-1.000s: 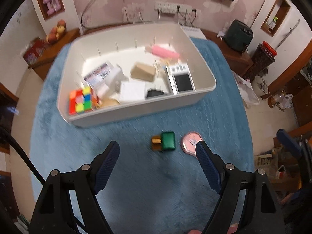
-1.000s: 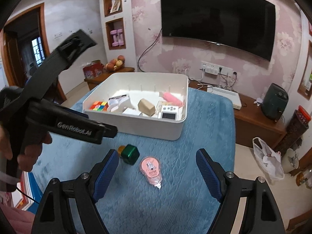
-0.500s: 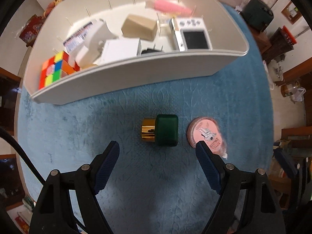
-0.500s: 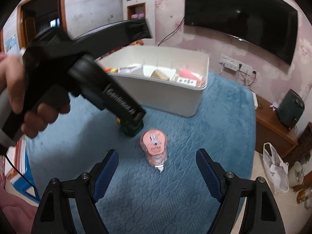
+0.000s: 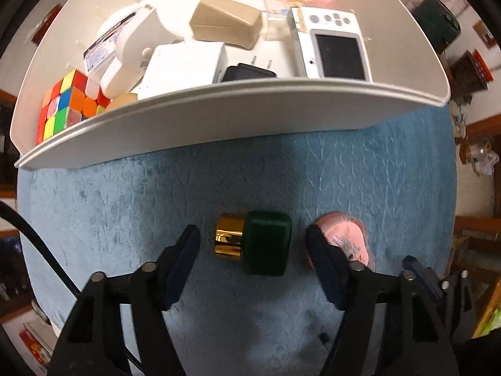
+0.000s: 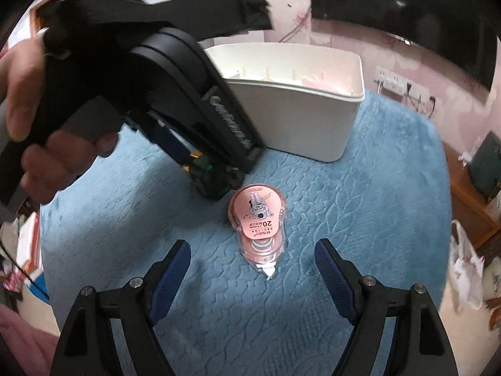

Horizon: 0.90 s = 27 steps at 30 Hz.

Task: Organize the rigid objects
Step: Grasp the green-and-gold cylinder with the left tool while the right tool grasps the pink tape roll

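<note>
I am closing my left gripper (image 5: 252,244) around the green bottle (image 5: 266,242) lying on the blue-covered table (image 5: 125,206); the pads are not touching it yet. It looks small, stiff and smooth, so I am taking its flat body, not the slippery gold cap (image 5: 228,239). My right gripper (image 6: 252,266) is hanging open over the light pink tape dispenser (image 6: 258,219). The white bin (image 5: 219,116) is holding a colour cube (image 5: 62,106), boxes and 1 handheld console (image 5: 335,47).

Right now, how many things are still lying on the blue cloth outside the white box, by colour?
Green with a gold cap: 1, the small bottle
Pink: 1, the correction tape dispenser
Total: 2
</note>
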Available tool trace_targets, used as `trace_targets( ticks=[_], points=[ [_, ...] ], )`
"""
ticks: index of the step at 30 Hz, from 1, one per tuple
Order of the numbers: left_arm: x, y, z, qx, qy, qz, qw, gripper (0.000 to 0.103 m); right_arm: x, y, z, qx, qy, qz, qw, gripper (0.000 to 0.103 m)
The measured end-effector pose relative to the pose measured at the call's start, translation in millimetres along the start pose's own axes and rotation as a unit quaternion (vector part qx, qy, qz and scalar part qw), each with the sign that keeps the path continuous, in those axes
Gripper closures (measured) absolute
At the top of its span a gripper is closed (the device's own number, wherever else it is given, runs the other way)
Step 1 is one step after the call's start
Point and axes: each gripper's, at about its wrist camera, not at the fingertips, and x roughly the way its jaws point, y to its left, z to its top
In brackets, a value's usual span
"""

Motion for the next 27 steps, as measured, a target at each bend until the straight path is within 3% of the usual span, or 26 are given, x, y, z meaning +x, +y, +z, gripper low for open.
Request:
trace_targets(
  ticks=[2, 4, 16, 27],
  points=[
    [4.4, 4.0, 0.0, -0.017, 0.015, -0.011, 0.9997, 0.051, 4.8, -1.1, 3.3, 0.008, -0.001, 0.004, 1.000, 0.021],
    [9.6, 10.7, -0.9, -0.036, 0.025, -0.026, 0.9987, 0.055, 8.6, 2.0, 6.1, 0.003, -0.003, 0.006, 1.000, 0.021],
    [11.0, 17.1, 0.7, -0.061, 0.026, -0.045, 0.9968, 0.055, 29.4, 21.8, 16.1, -0.026, 0.001, 0.001, 1.000, 0.021],
    [-0.3, 32.0, 0.3, -0.057, 0.025, -0.014, 0.9980, 0.056, 39.7, 19.2, 14.8, -0.004, 0.010, -0.013, 1.000, 0.021]
  ],
)
